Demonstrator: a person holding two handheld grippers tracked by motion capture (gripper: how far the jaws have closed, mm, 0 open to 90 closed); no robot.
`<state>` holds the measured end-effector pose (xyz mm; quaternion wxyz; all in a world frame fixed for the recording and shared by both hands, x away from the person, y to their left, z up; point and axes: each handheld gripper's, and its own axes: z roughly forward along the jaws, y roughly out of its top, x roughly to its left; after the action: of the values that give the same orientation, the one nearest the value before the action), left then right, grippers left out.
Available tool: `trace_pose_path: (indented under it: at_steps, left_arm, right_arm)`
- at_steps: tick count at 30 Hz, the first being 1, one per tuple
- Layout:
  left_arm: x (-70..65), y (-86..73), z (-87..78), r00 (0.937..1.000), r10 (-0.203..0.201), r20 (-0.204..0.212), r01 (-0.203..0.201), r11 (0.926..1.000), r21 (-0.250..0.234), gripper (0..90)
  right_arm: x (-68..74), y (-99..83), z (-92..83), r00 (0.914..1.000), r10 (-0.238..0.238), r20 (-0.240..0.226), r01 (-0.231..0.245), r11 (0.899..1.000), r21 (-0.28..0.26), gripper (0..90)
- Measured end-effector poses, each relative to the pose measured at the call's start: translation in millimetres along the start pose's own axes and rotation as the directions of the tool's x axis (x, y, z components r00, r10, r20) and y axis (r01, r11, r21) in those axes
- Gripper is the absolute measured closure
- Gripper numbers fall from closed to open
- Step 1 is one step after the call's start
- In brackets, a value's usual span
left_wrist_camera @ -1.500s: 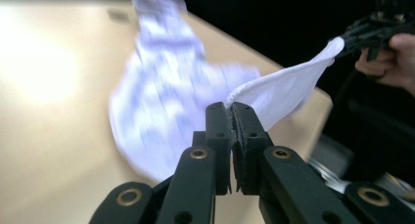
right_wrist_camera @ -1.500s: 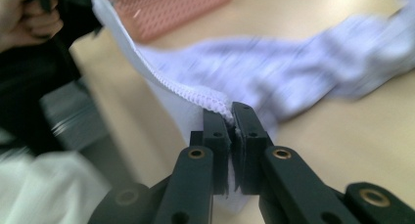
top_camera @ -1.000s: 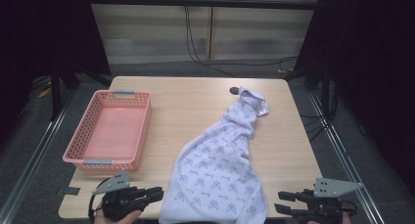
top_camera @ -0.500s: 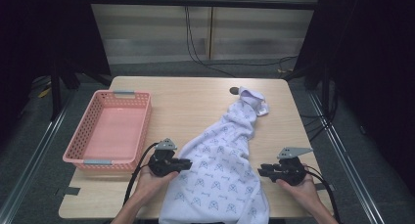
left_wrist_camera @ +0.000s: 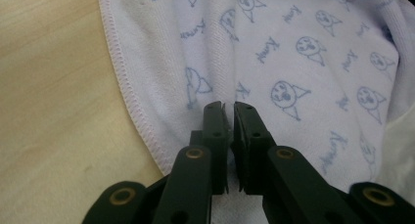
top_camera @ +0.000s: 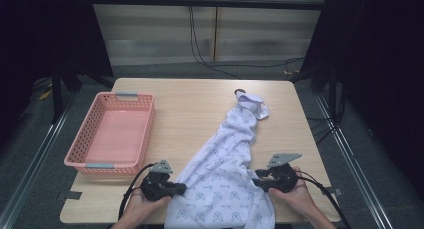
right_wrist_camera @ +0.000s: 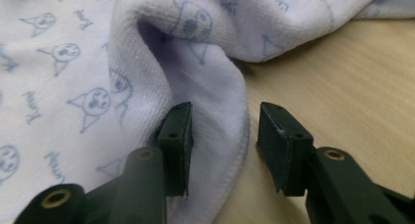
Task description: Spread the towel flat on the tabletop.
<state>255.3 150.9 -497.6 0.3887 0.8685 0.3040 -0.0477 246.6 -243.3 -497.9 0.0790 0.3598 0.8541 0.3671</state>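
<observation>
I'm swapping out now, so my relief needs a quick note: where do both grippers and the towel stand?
Left gripper: fingers have just been closing and are nearly together, pinching a fold of the towel near its left hem.
Right gripper: fingers have just been opening; the towel's right edge sits between them, not clamped.
Towel: spread diagonally on the table, bunched at the far end. Basket: at the left, nothing in it.
Done: left grip. Left: probably close the right, then lift.

1 towel (top_camera: 220, 189), 1 basket (top_camera: 95, 165), 2 grippers

Overhead forward; 2 close towel (top_camera: 220, 184) views
</observation>
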Motion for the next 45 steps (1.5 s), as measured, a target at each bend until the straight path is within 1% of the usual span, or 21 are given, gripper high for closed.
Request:
trace_pose_path:
  at_steps: [1, 4, 5, 7, 10, 12, 13, 15, 16, 19, 21, 24, 26, 27, 28, 31, 35, 38, 41, 43, 45]
  left_arm:
    - [-1.0, -2.4, -1.4, 0.9999, -0.005, 0.011, 0.005, 1.0, -0.001, 83.2]
    - [0.4, -5.2, -3.9, 0.9996, -0.02, 0.022, 0.02, 0.9998, -0.002, 83.2]
    - [0.7, -5.3, -3.9, 0.9994, -0.025, 0.023, 0.025, 0.9997, -0.002, 83.4]
    - [0.2, -5.4, -3.9, 0.9995, -0.024, 0.021, 0.024, 0.9997, -0.004, 83.2]
    - [-1.1, -5.4, -4.1, 0.9997, -0.022, 0.014, 0.022, 0.9998, -0.002, 82.7]
    - [-2.6, -5.6, -3.7, 0.9998, -0.019, 0.004, 0.019, 0.9998, -0.007, 82.0]
    - [-2.9, -5.6, -3.6, 0.9998, -0.021, 0.003, 0.021, 0.9997, -0.008, 81.9]
    - [-4.2, -5.5, -1.8, 0.9988, -0.019, 0.046, 0.019, 0.9998, 0.002, 81.7]
    - [-8.3, -4.9, -0.8, 0.9994, -0.001, 0.034, 0.0, 1.0, 0.009, 81.8]
    - [-22.8, -6.7, 0.8, 0.9986, 0.038, 0.036, -0.039, 0.9987, 0.032, 81.6]
    - [-29.0, -11.7, -1.8, 0.9971, 0.037, 0.066, -0.04, 0.998, 0.048, 81.7]
    - [-37.6, -13.9, -4.9, 0.9945, 0.079, 0.069, -0.084, 0.9932, 0.081, 81.4]
    - [-36.5, -10.8, -6.9, 0.9958, 0.073, 0.055, -0.075, 0.9968, 0.029, 79.8]
    - [-32.8, -8.2, -8.0, 0.9953, 0.061, 0.075, -0.062, 0.9981, 0.007, 79.3]
    - [-26.0, -1.2, -9.5, 0.9978, 0.044, 0.05, -0.043, 0.9985, -0.035, 78.1]
    - [-11.3, 17.8, -7.6, 0.9992, 0.035, 0.022, -0.033, 0.9956, -0.087, 76.0]
    - [13.0, 47.5, 12.8, 1.0, 0.003, -0.007, -0.003, 0.9935, -0.114, 74.3]
    - [26.4, 63.3, 32.3, 0.9999, -0.01, -0.006, 0.009, 0.9914, -0.131, 70.1]
    - [29.9, 75.8, 48.3, 0.9987, 0.02, -0.046, -0.024, 0.9948, -0.099, 62.7]
    - [31.3, 81.5, 54.0, 0.999, 0.004, -0.044, -0.01, 0.9915, -0.13, 61.1]
    - [32.4, 83.4, 63.4, 0.9993, -0.001, -0.037, -0.002, 0.9962, -0.087, 64.4]
  right_arm:
    - [1.2, 0.6, 0.9, 1.0, 0.001, -0.004, -0.001, 1.0, -0.001, 60.6]
    - [6.9, 0.9, 1.7, 0.9994, -0.022, -0.028, 0.022, 1.0, 0.008, 84.9]
    - [7.9, 1.1, -0.4, 0.9994, -0.021, -0.028, 0.021, 1.0, 0.01, 86.8]
    - [5.4, 1.0, -7.6, 0.9997, 0.001, -0.023, -0.002, 1.0, -0.012, 87.5]
    - [-6.6, -5.9, -29.6, 0.9979, 0.057, 0.032, -0.055, 0.997, -0.048, 87.8]
    - [-15.9, -15.6, -51.9, 0.9914, 0.099, 0.086, -0.092, 0.993, -0.079, 87.8]
    - [-20.9, -22.2, -64.2, 0.9874, 0.128, 0.093, -0.119, 0.988, -0.102, 87.8]
    - [-26.1, -36.5, -86.3, 0.9803, 0.167, 0.105, -0.153, 0.979, -0.133, 87.8]
    - [-25.4, -43.0, -93.5, 0.979, 0.176, 0.103, -0.162, 0.978, -0.133, 87.8]
    - [-14.5, -57.8, -98.5, 0.9794, 0.174, 0.103, -0.162, 0.981, -0.109, 87.6]
    - [-6.4, -59.6, -100.6, 0.9833, 0.131, 0.127, -0.12, 0.989, -0.092, 87.3]
    - [1.1, -56.1, -107.5, 0.9872, 0.131, 0.091, -0.12, 0.986, -0.117, 85.1]
    - [4.5, -55.7, -109.3, 0.9883, 0.128, 0.082, -0.117, 0.985, -0.129, 79.4]
    - [5.6, -55.3, -109.6, 0.9894, 0.123, 0.077, -0.112, 0.984, -0.136, 76.6]
    - [5.5, -54.8, -109.5, 0.9889, 0.127, 0.076, -0.116, 0.983, -0.142, 73.1]
    - [0.4, -46.4, -107.0, 0.988, 0.134, 0.077, -0.118, 0.977, -0.178, 70.7]
    - [-14.9, -23.6, -91.5, 0.9858, 0.145, 0.085, -0.125, 0.972, -0.2, 76.1]
    - [-30.7, -7.1, -67.8, 0.9855, 0.145, 0.088, -0.129, 0.978, -0.167, 74.1]
    - [-41.7, 3.8, -39.3, 0.9873, 0.14, 0.075, -0.132, 0.986, -0.104, 64.2]
    - [-44.6, 6.2, -26.6, 0.9887, 0.135, 0.064, -0.131, 0.989, -0.068, 59.2]
    - [-45.5, 6.5, -15.5, 0.9902, 0.128, 0.056, -0.126, 0.992, -0.033, 58.3]
